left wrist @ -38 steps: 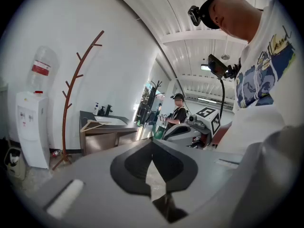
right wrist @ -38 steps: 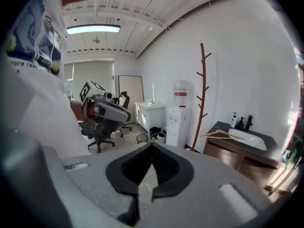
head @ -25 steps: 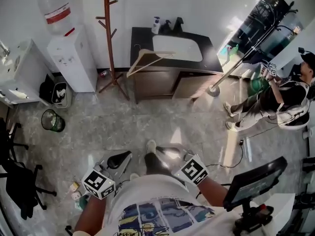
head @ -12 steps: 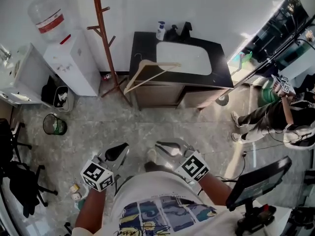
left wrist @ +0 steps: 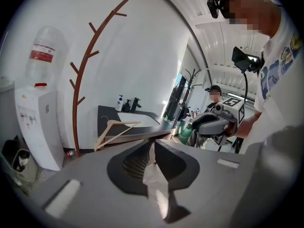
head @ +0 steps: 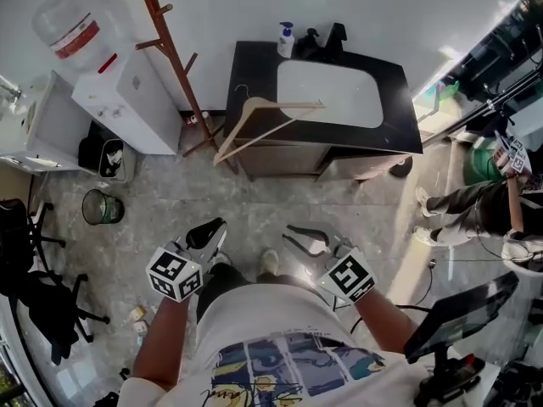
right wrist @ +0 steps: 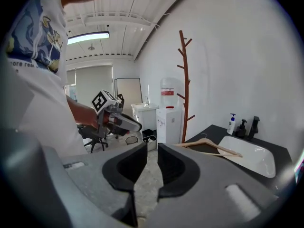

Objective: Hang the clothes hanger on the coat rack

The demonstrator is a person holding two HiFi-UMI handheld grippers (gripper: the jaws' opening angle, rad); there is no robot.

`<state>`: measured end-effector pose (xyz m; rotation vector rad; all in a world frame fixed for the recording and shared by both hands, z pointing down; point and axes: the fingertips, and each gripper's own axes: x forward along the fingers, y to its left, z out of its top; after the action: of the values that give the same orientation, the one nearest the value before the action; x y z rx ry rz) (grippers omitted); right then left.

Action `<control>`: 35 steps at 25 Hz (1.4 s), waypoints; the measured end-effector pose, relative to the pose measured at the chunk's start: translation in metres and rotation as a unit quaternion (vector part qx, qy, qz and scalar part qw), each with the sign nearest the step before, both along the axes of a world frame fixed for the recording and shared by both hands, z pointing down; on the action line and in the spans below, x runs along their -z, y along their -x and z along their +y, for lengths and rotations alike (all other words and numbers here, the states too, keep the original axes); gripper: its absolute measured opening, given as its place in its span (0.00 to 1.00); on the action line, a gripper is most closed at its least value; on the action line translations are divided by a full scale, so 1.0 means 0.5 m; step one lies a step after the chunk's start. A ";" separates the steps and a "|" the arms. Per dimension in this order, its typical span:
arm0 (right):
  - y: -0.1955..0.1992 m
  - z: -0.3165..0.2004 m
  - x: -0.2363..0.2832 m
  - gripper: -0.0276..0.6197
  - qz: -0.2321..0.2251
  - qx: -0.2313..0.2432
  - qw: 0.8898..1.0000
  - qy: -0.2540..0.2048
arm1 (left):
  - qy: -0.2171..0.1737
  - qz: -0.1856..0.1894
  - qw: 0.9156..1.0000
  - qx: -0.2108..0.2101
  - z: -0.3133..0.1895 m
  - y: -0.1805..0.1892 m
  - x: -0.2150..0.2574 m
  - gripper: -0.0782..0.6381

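Two empty tools, left gripper (head: 212,230) opening its fingers, right gripper (head: 295,235) narrowly apart, should spread wider before taking the hanger (head: 267,117) at twelve o'clock on the desk (head: 254,66)

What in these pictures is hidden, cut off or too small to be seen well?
- Coat rack: in the head view, the upper edge cuts off its top.
- Hanger: in the head view, its thin hook is hard to see against the dark counter.
- Soap bottle: its print is too small to read in every view.
- Bin: in the head view, what is inside it is too small and dark to tell.
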<state>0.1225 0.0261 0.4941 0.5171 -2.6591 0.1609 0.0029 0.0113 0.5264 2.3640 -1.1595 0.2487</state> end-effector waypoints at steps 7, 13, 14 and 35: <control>0.012 -0.062 -0.018 0.15 0.007 -0.033 0.999 0.010 | 0.033 -0.021 0.999 0.007 -0.123 0.052 -0.084 0.19; 0.048 -0.135 -0.009 0.15 0.015 -0.096 0.995 0.013 | 0.070 -0.032 0.997 -0.020 -0.239 0.099 -0.170 0.23; 0.054 -0.146 -0.010 0.15 0.014 -0.106 0.994 0.015 | 0.078 -0.028 0.996 -0.021 -0.259 0.110 -0.185 0.24; 0.081 -0.206 -0.021 0.15 0.098 -0.247 0.962 0.059 | 0.285 0.238 0.928 -0.004 -0.460 0.114 -0.434 0.42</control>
<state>0.0817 -0.0767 0.5047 1.0883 -2.2661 0.3888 -0.0541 -0.2189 0.7434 1.7750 -0.7170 0.0002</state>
